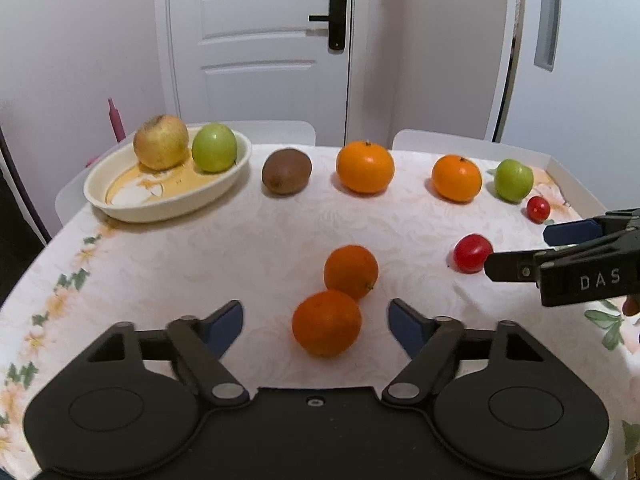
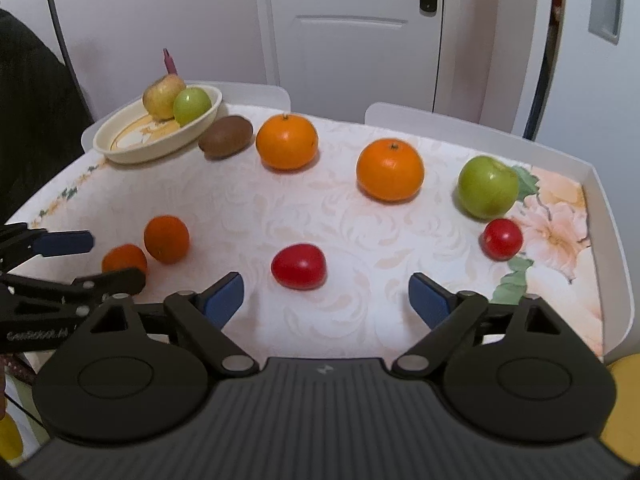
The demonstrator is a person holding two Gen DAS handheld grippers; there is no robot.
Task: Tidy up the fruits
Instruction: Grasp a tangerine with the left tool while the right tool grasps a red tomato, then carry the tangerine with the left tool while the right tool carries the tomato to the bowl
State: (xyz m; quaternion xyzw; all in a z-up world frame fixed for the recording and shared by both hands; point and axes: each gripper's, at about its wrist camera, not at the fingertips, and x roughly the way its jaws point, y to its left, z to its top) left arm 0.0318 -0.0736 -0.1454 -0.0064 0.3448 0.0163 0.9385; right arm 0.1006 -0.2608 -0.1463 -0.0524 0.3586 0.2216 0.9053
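My left gripper [image 1: 316,322] is open, its fingers on either side of a small orange [image 1: 327,323]; a second small orange [image 1: 351,271] touches it just behind. My right gripper [image 2: 326,298] is open and empty, just short of a red tomato [image 2: 298,266]; it also shows in the left wrist view [image 1: 516,250]. A cream oval dish [image 1: 120,204] at the far left holds a yellow apple [image 1: 161,142] and a green apple [image 1: 214,147]. A kiwi [image 1: 286,171], two large oranges [image 1: 365,166] [image 1: 456,178], a green apple [image 1: 513,180] and a small tomato [image 1: 537,209] lie along the back.
The table has a floral cloth [image 1: 200,264] and a raised white rim [image 2: 612,240] on the right. Two white chair backs [image 2: 420,118] stand behind it, before a white door [image 1: 260,40]. A pink object [image 1: 115,120] stands behind the dish.
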